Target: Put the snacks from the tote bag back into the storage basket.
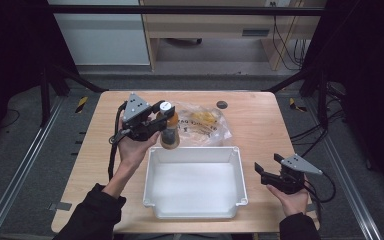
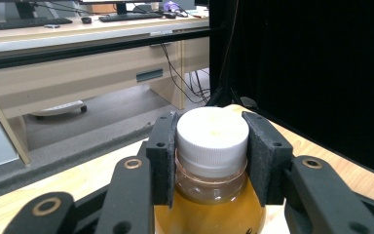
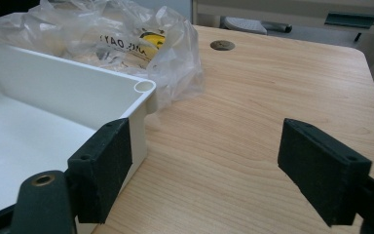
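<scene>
A bottle of amber liquid [image 1: 169, 134] with a white cap [image 2: 212, 134] hangs upright over the far left rim of the white tub [image 1: 195, 152]. My left gripper [image 1: 164, 116] is shut on the bottle, its pads [image 2: 163, 156] pressing on the cap from both sides. A clear plastic bag [image 1: 205, 125] with yellow contents lies on the table just behind the tub, also seen as the crumpled plastic bag [image 3: 126, 36] in the right gripper view. My right gripper [image 1: 269, 168] stands open just right of the tub, nothing between its pads [image 3: 102, 168].
The tub's inside [image 3: 19, 141] is bare white. A round dark cable grommet [image 1: 222, 104] sits in the wooden table [image 1: 260, 130] at the back. Bare wood lies right of the tub. Black frame posts stand at the table's far corners.
</scene>
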Tool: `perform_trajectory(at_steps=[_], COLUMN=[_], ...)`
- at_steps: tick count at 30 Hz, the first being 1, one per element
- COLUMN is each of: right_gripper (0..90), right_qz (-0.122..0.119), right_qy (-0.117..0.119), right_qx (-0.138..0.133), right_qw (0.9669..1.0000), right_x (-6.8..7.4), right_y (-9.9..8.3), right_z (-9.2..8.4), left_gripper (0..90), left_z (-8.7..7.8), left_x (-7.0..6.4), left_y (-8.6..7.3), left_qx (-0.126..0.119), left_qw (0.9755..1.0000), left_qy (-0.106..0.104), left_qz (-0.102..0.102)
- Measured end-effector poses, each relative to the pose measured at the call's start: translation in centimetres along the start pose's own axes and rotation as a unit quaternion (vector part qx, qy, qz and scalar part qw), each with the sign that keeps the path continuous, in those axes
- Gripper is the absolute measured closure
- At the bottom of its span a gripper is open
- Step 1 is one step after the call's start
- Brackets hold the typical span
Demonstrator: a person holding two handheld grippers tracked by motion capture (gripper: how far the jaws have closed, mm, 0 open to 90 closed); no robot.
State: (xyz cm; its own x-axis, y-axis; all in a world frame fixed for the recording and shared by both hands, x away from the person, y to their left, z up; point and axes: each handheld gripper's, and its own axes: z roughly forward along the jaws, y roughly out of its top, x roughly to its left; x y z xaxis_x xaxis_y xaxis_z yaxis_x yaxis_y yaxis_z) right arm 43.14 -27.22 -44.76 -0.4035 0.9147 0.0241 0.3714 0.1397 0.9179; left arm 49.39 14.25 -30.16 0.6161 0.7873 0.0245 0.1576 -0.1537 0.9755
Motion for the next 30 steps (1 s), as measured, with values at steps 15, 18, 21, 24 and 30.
perform_trajectory(at_steps=[15, 18, 21, 24, 30], right_gripper=[20.2, 20.3, 20.3, 20.3, 20.3], right_qz=[-0.002, 0.000, -0.003, -0.002, -0.004], right_qy=[0.000, 0.000, -0.001, -0.001, -0.002], right_qx=[-0.002, 0.000, 0.001, 0.000, 0.001], right_qw=[1.0000, 1.0000, 1.0000, 1.0000, 1.0000], right_x=[0.0, 0.0, 0.0, 0.0, 0.1], right_y=[0.0, 0.0, 0.0, 0.0, -0.1], right_z=[0.0, 0.0, 0.0, 0.0, 0.0], left_gripper=[58.7, 58.7, 58.7, 58.7, 58.7], left_z=[-1.5, -1.7, -1.9, -2.1, -2.2], left_x=[-1.2, -1.5, -1.8, -1.8, -2.1], left_y=[-1.8, -2.4, -3.0, -3.6, -5.0], left_qx=[0.010, 0.014, 0.016, 0.022, 0.034], left_qw=[0.9997, 0.9996, 0.9995, 0.9992, 0.9988], left_qy=[-0.022, -0.025, -0.028, -0.032, -0.034], left_qz=[0.006, 0.007, 0.007, 0.007, 0.005])
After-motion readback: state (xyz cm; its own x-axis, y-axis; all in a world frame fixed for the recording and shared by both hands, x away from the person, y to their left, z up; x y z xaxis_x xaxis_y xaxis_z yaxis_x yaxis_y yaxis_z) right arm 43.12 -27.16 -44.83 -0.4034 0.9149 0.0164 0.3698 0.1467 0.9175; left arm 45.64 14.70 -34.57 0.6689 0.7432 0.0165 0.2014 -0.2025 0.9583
